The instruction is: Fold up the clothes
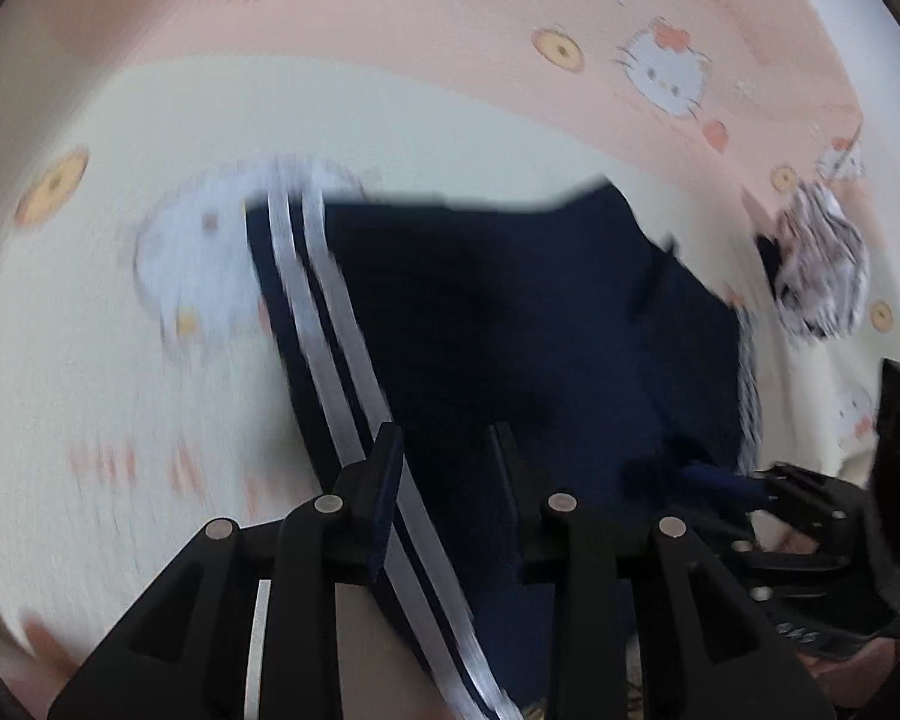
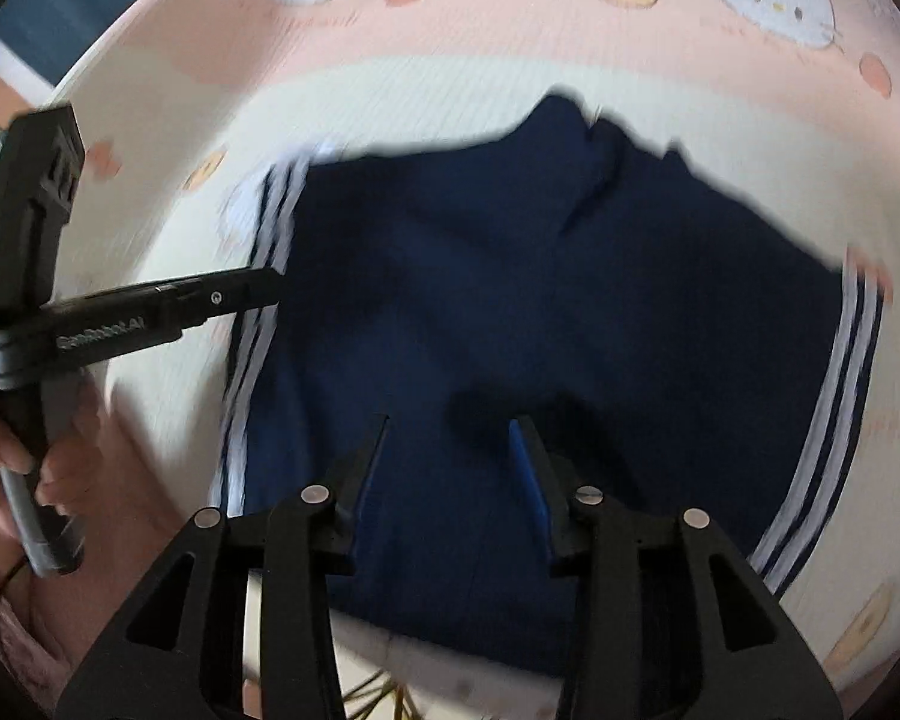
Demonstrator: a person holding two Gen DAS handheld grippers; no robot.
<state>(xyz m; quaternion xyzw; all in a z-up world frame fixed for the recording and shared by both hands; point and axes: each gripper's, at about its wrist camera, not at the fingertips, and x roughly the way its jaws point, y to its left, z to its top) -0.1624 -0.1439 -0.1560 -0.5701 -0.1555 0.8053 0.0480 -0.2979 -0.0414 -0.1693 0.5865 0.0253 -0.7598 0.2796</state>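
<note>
Two open grippers hover over one navy-blue soft fabric garment with white side stripes [image 2: 540,312], which lies spread and slightly rumpled on a cream and pink cartoon-cat print bedsheet [image 2: 510,30]. I judge the garment light, limp and a little slick, likely to sag and slide unless pinched at a firm edge; the striped side seams [image 1: 330,324] or a hem corner look like the best holds. Above the garment's near edge, the left gripper [image 1: 444,456] has its jaws parted over the left stripes and holds nothing. Farther toward the garment's middle, the right gripper [image 2: 450,444] is likewise spread wide and empty. Blur softens much of both views. Off the garment's right side lies a crumpled grey and white patterned cloth [image 1: 822,264], apart from it. The sheet looks soft and yielding, so pressing down should give some grip. Past the sheet's far left corner, a blue and white surface shows; what it is I cannot tell.
</note>
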